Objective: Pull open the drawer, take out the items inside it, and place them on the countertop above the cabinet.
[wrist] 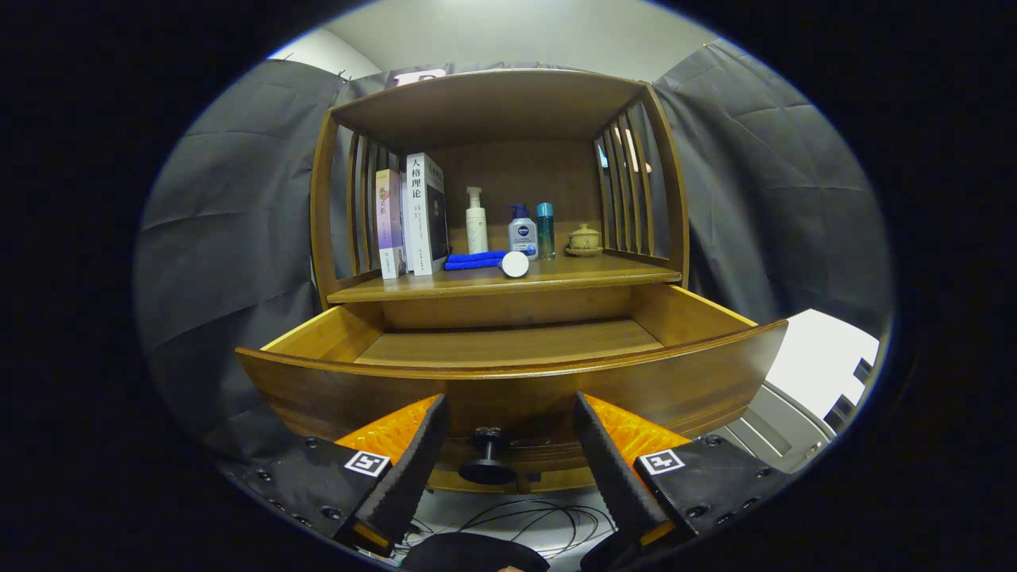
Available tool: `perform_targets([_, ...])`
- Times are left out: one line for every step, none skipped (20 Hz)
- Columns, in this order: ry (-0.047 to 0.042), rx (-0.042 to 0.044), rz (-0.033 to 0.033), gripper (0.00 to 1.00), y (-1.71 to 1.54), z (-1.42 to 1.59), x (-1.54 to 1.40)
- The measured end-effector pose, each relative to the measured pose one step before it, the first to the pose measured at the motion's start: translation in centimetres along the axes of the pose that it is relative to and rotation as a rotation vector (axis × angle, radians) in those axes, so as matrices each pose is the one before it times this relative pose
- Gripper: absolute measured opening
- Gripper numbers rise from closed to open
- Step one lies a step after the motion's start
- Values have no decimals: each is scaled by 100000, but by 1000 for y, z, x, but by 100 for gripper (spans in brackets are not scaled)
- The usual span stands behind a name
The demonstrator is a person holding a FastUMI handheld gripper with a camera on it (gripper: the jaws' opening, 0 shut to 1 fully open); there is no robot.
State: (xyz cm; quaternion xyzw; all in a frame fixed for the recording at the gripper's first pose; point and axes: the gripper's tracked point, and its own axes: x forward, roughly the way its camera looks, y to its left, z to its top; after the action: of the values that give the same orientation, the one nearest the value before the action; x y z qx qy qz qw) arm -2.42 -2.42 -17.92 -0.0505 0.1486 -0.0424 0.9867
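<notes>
A wooden cabinet (496,199) stands against a dark cloth wall, seen from low down and close to its front. Its drawer (508,373) is pulled well out toward the viewer. The drawer's curved front panel runs across the view, and the visible part of the drawer floor is bare wood.

A dark round knob (487,457) sticks out from the middle of the drawer front. The gripper (508,453) sits at the knob's height with its two black ribbed fingers (413,469) spread apart, one on each side of the knob. Neither finger touches the knob, so the tongs are open and hold nothing. Orange parts show behind each finger.

Above the drawer is the countertop (556,278), a shelf with slatted wooden sides. At its left, two books (413,214) stand upright, side by side. Just right of them a folded blue cloth (474,260) lies flat, with a small white round jar (515,264) on its side at the cloth's right end. Behind these stand a white pump bottle (476,222), a blue and white pump bottle (523,232), and a slim teal bottle (545,230). Farthest right sits a small lidded ceramic cup (584,239) on a saucer.

Below the drawer, black cables (532,520) loop on a pale floor.
</notes>
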Motion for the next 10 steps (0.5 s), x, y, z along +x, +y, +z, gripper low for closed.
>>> perform_targets([533,-292,-362,98,198,-385,578])
perform_targets([732,-910,-1132,98,-123,-464,196])
perform_targets([-1405,-1552,-575,98,156,-7,-74])
perform_targets([-1285,-2777,-778,98,63,-34,216])
perform_targets([-213,-1894,-609,98,95,-229,23])
perform_targets([-64,-169,-180,98,194,-134,-48])
perform_targets([-220,333,-149,98,93,14,-58])
perform_targets([-218,434,9,98,34,50,-6])
perform_targets([-410,292,39,98,7,59,159])
perform_targets([400,386,566,98,55,-43,176])
